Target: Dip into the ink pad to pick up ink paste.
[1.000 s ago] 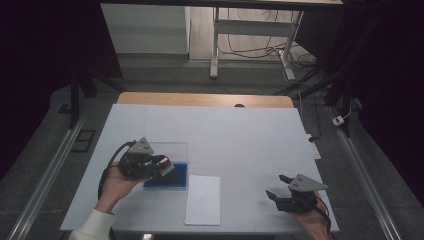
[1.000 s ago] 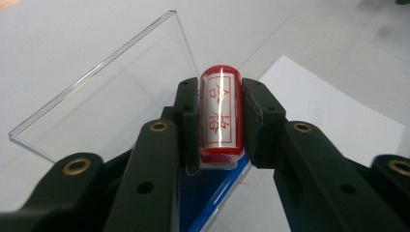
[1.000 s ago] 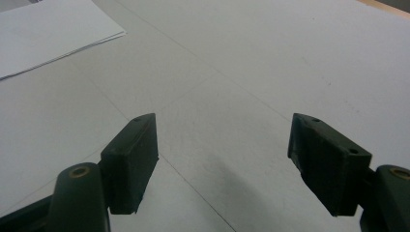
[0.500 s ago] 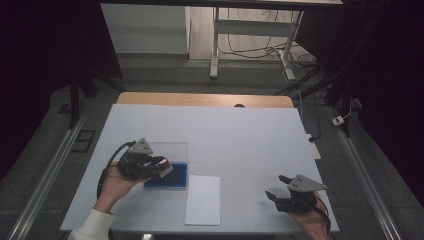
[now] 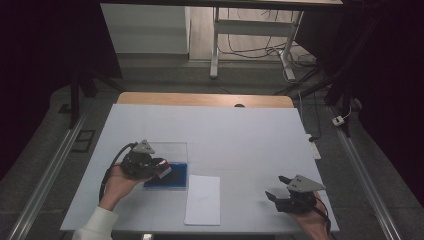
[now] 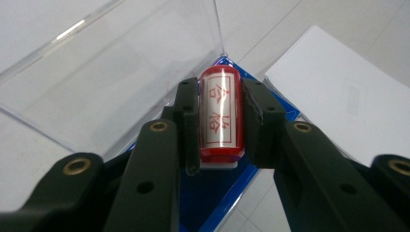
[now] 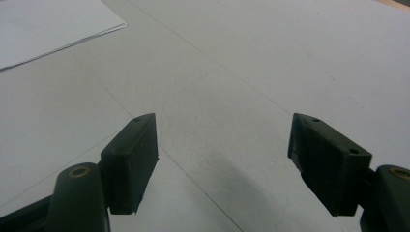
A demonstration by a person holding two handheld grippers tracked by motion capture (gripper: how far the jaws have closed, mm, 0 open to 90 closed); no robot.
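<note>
High view shows me a white counter with a strip of bare wood along its far edge, set in a dim room; beyond it stand a pale cabinet and a metal frame with cables on the floor, and rails run down both sides of the counter.

My landmark is the blue pad, which lies in an open clear case near the counter's near-left part. The case's clear lid lies flat on the far side of the pad. A white sheet lies just right of the pad, reaching to the counter's near edge. Far right of the pad the counter is bare out to its right edge, and the whole far half beyond the pad is open too.

My left gripper sits at the pad's left end, over it. In the left gripper view the jaws are closed narrow on a red stamp, one pad on each long side; its white label with red characters faces the camera, and the stamp's tip points toward the pad's far corner, where the lid meets it. I cannot tell whether the stamp touches the pad.

My right gripper rests well right of the pad, past the sheet, near the counter's near edge. In the right gripper view its jaws stand wide apart over bare counter, holding nothing.
</note>
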